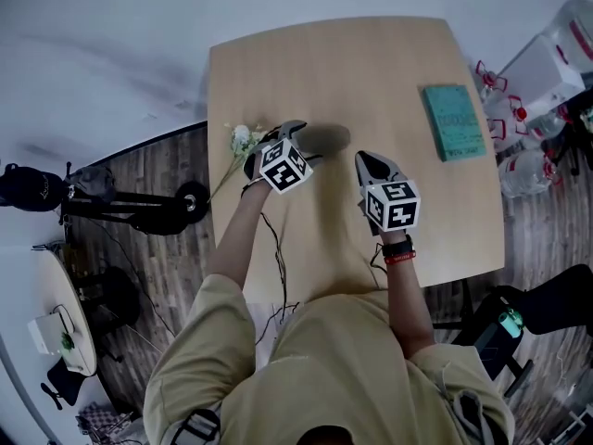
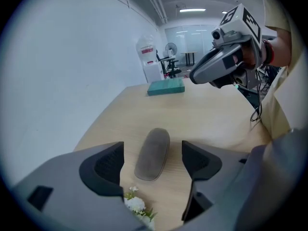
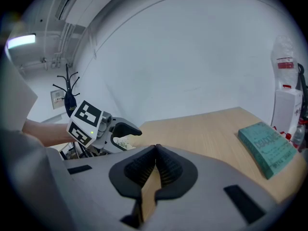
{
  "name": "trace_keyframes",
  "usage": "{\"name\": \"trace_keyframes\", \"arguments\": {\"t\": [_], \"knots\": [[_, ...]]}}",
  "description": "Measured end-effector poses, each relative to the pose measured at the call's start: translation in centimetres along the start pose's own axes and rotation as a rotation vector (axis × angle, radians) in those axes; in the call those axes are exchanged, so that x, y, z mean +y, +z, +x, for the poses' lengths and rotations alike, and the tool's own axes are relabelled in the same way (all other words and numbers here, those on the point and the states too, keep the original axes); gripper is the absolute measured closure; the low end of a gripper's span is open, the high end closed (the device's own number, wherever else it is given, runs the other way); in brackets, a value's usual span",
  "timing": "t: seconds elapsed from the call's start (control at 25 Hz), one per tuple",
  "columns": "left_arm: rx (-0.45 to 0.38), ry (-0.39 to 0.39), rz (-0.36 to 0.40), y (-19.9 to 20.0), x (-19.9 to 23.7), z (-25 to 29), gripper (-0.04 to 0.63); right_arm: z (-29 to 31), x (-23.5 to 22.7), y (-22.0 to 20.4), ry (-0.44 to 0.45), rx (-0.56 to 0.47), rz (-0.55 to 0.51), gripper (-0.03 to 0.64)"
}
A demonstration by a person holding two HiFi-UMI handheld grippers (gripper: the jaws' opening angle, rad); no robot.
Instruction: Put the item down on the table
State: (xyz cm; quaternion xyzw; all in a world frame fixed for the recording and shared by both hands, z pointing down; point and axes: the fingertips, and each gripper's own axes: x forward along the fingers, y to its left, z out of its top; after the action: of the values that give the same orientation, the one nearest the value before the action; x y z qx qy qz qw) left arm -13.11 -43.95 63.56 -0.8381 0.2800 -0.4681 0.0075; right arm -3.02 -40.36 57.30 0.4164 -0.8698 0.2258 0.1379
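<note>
My left gripper (image 1: pixel 306 142): jaws wide apart, holding nothing. Grey oval pouch (image 2: pixel 153 153): lying flat on the table (image 1: pixel 352 63), in the gap between those jaws, touching neither. White flowers (image 2: pixel 136 205): just beneath that gripper. My right gripper (image 3: pixel 155 148): jaws pressed together, empty. Teal book (image 1: pixel 454 120): on the table, well to the right.
</note>
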Motion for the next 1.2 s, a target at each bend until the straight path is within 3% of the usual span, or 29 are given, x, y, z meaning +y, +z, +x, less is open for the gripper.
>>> {"name": "trace_keyframes", "arguments": {"t": [0.32, 0.68, 0.76, 0.8, 1.2], "knots": [[-0.125, 0.044, -0.155, 2.2, -3.2, -6.5, 0.209, -3.6, 2.8, 1.6, -0.019, -0.046, -0.040, 0.601], [-0.244, 0.149, -0.366, 1.8, -6.5, -13.4, 0.216, -7.3, 7.4, 2.4, -0.008, -0.092, -0.101, 0.601], [-0.279, 0.188, -0.404, 1.7, -7.1, -15.3, 0.265, -8.4, 8.5, 2.3, -0.007, -0.100, -0.116, 0.601], [-0.296, 0.209, -0.415, 1.8, -7.4, -16.3, 0.346, -9.0, 8.9, 2.2, -0.007, -0.104, -0.122, 0.601], [-0.423, 0.317, -0.528, 1.5, -11.1, -23.0, 0.430, -13.8, 11.5, 1.3, -0.045, -0.144, -0.139, 0.601]]}}
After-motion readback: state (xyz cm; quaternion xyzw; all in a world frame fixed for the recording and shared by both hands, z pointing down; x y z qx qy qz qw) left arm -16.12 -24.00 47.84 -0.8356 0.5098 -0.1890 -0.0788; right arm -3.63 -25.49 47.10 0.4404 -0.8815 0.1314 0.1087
